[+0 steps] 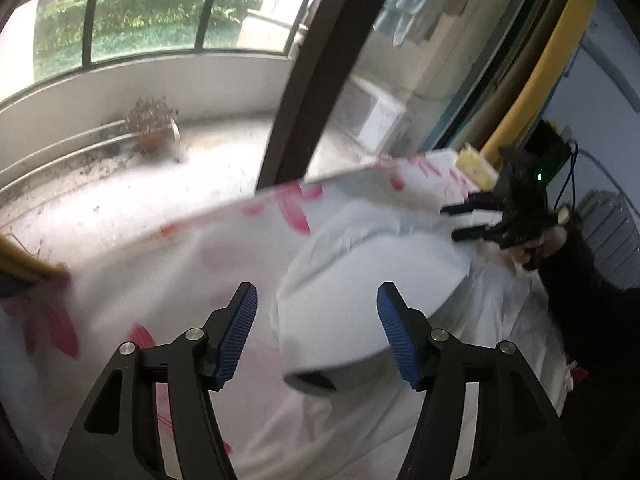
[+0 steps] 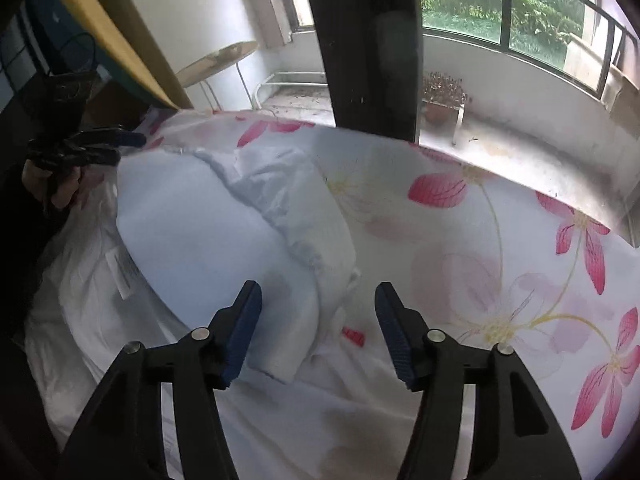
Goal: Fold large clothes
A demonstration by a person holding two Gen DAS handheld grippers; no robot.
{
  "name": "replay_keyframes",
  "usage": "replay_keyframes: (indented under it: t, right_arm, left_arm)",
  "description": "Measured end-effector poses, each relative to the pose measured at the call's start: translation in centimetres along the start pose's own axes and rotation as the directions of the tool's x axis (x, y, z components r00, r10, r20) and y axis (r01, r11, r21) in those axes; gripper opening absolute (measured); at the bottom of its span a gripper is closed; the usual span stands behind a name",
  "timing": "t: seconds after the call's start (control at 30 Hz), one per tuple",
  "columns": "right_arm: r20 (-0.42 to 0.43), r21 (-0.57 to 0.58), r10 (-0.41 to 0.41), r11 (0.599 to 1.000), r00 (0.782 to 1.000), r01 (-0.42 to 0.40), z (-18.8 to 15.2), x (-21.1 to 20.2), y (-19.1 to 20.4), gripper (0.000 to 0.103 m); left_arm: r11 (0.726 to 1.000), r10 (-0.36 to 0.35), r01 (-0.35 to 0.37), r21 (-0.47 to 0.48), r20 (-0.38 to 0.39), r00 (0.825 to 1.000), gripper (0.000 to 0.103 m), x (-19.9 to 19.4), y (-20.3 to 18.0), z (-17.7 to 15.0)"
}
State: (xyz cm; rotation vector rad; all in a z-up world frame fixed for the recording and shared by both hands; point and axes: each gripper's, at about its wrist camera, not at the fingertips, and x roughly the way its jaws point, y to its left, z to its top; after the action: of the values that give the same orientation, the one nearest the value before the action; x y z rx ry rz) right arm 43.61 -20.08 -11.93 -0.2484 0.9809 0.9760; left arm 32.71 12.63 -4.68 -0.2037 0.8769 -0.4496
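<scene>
Pale blue garment (image 2: 208,232) on floral bedsheet (image 2: 500,240), beneath both gaping tongs (image 2: 316,328)

Daylight is pouring through the curved balcony windows (image 2: 520,12). A potted plant (image 1: 152,124) is sitting on the littered balcony floor (image 1: 140,184). A dark door frame (image 2: 364,40) is dividing the view.

You are looking at a pale blue garment (image 2: 208,232) with a white lining. It is lying on a white sheet (image 2: 500,248) showing big pink flowers and thin yellow stems. Your grippers are wearing blue pads (image 2: 240,332) on black arms. A yellow curtain (image 2: 108,28) is hanging nearby.
</scene>
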Motion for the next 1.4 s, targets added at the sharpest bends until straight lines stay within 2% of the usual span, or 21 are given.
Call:
replay_keyframes:
  t: [0.1,0.27,0.47,0.53,0.6,0.63,0.67,0.7,0.73,0.77,0.87,0.97,1.07,1.17,1.23,1.27,1.3,1.33,1.4]
  right_arm:
    - [0.015,0.025,0.008,1.000,1.000,-0.008,0.9,-0.1,-0.7,0.062]
    - [-0.026,0.066,0.075,0.995,0.997,-0.073,1.0,1.7,-1.6,0.063]
    - [-0.028,0.008,0.121,0.993,0.992,-0.121,0.5,1.8,-0.3,0.062]
    - [-0.040,-0.029,0.131,0.991,0.991,-0.132,0.2,1.9,0.7,0.034]
    - [-0.031,-0.054,0.127,0.990,0.991,-0.128,-0.2,1.8,1.5,0.021]
    - [-0.023,-0.077,0.111,0.991,0.994,-0.113,-0.4,1.6,2.0,0.019]
    - [-0.007,-0.101,0.078,0.992,0.997,-0.078,-0.4,1.3,2.5,0.017]
    - [0.015,-0.134,0.027,0.991,1.000,-0.025,-0.6,0.8,3.1,0.016]
    - [0.037,-0.181,-0.032,0.983,0.999,0.038,-0.7,0.5,3.9,0.015]
    - [0.071,-0.239,-0.100,0.964,0.992,0.114,-0.9,0.0,5.0,0.015]
    - [0.165,-0.349,-0.227,0.897,0.960,0.272,-1.3,-0.7,7.6,0.015]
    - [0.269,-0.411,-0.335,0.808,0.903,0.422,-2.5,-1.3,9.7,0.015]
    - [0.361,-0.455,-0.416,0.703,0.835,0.547,-4.4,-1.3,11.7,0.015]
    - [0.443,-0.474,-0.463,0.606,0.767,0.639,-6.5,-1.4,13.5,0.015]
    - [0.473,-0.481,-0.482,0.560,0.737,0.675,-7.5,-1.4,14.2,0.015]
    - [0.477,-0.492,-0.483,0.546,0.734,0.678,-7.9,-1.2,14.6,0.015]
    - [0.466,-0.508,-0.470,0.552,0.750,0.661,-8.3,-1.1,14.8,0.016]
    - [0.450,-0.514,-0.456,0.572,0.768,0.640,-8.5,-1.2,14.9,0.016]
    - [0.438,-0.472,-0.426,0.641,0.792,0.606,-8.9,-2.2,14.5,0.017]
  left_arm:
    - [1.000,0.005,-0.006,-0.013,-0.030,1.000,0.071,1.6,0.7,1.1]
    - [1.000,-0.009,0.006,-0.014,-0.199,0.980,0.072,7.4,1.1,0.0]
    - [0.999,-0.014,0.022,0.037,-0.211,0.977,0.074,7.4,-0.5,-1.8]
    - [0.998,0.016,-0.003,0.062,-0.211,0.977,0.074,7.1,-1.0,-2.3]
    - [0.996,0.040,-0.021,0.089,-0.214,0.976,0.074,7.0,-1.4,-2.7]
    - [0.994,0.052,-0.029,0.108,-0.210,0.976,0.068,7.0,-1.8,-2.9]
    - [0.990,0.064,-0.037,0.134,-0.202,0.977,0.049,6.9,-2.1,-3.0]
    - [0.988,0.079,-0.051,0.148,-0.194,0.978,0.039,6.9,-2.2,-3.1]
    - [0.986,0.095,-0.068,0.154,-0.179,0.979,0.033,6.8,-2.5,-3.0]
    - [0.981,0.115,-0.090,0.169,-0.140,0.983,0.025,6.3,-2.9,-3.0]
    - [0.964,0.169,-0.160,0.211,-0.025,0.985,0.020,4.7,-4.4,-3.1]
    - [0.945,0.186,-0.211,0.248,0.120,0.975,0.019,2.4,-6.4,-3.8]
    - [0.908,0.238,-0.293,0.300,0.209,0.949,0.019,1.4,-8.5,-5.1]
    - [0.874,0.280,-0.350,0.336,0.240,0.929,0.020,1.3,-9.9,-6.6]
    - [0.861,0.300,-0.371,0.348,0.242,0.923,0.020,1.5,-10.6,-7.3]
    - [0.853,0.318,-0.392,0.345,0.253,0.914,0.020,1.4,-11.0,-7.7]
    - [0.850,0.328,-0.405,0.338,0.262,0.908,0.020,1.3,-11.2,-8.1]
    - [0.851,0.331,-0.408,0.330,0.264,0.906,0.021,1.1,-11.4,-8.4]
    - [0.862,0.328,-0.400,0.310,0.260,0.908,0.021,0.8,-11.7,-9.0]
